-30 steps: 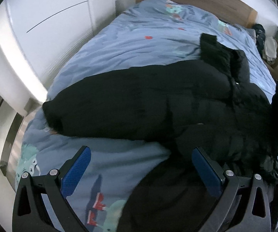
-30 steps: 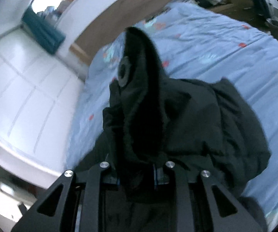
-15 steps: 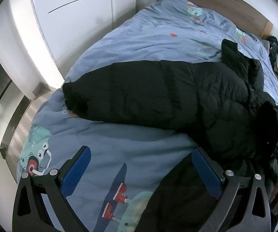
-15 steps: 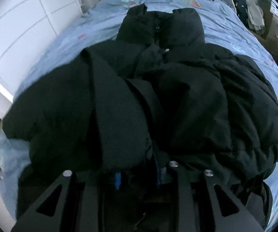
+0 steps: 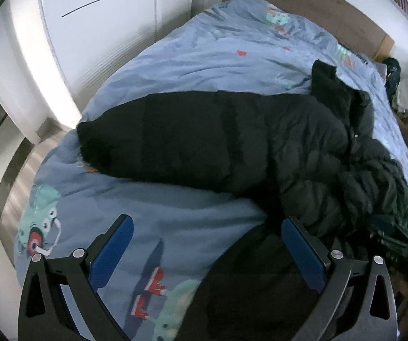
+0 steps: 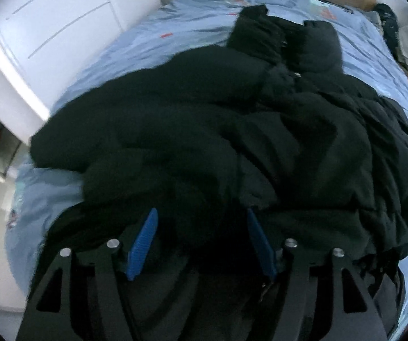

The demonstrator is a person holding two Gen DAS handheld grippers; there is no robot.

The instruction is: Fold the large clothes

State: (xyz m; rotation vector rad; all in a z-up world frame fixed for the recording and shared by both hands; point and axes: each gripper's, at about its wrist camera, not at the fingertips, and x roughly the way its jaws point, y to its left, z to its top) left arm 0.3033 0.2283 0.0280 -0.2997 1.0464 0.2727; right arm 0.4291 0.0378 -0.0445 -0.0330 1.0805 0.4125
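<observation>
Black quilted puffer jacket (image 5: 232,142), bulky and partly folded, lying across the blue bed cover at frame centre, one sleeve stretched toward the left, collar at upper right, rumpled folds bunched at right

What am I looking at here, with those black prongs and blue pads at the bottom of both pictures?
Those are two hand-held grippers, each carrying a wide-angle camera that looks along its fingers. One picture comes from the left gripper, the other from the right gripper. Both are open and hold nothing. A black puffer jacket lies partly folded on a bed with a blue cartoon-print duvet. The right gripper's blue pads sit on either side of a bunched fold of the jacket.
</observation>
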